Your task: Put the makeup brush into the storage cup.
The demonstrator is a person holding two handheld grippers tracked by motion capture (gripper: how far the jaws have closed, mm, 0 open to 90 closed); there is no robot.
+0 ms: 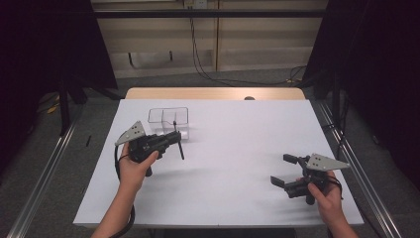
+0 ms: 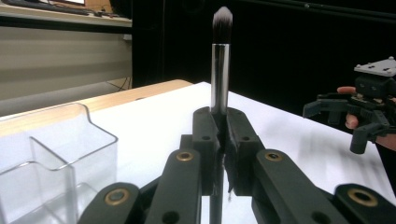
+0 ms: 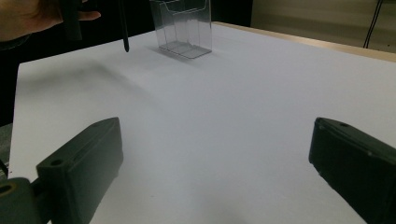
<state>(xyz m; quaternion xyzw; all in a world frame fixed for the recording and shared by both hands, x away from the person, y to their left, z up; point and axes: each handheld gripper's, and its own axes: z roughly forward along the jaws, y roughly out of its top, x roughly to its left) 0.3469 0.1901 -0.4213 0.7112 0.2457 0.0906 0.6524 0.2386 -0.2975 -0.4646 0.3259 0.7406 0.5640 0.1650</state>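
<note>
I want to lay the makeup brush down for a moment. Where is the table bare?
The white table is bare between the left gripper and right gripper, and along the near edge. Crowded only by the clear organizer, where the brush hangs.

The brush's [image 2: 220,70] handle is hidden where the left gripper's [image 2: 219,140] jaws clamp it, and its lower end is cut off by the bottom edge of the left gripper view. The clear box [image 2: 51,172] is cut off at that view's left and bottom edges. In the right gripper view, the brush [image 3: 123,28] is cut off by the top edge.
</note>
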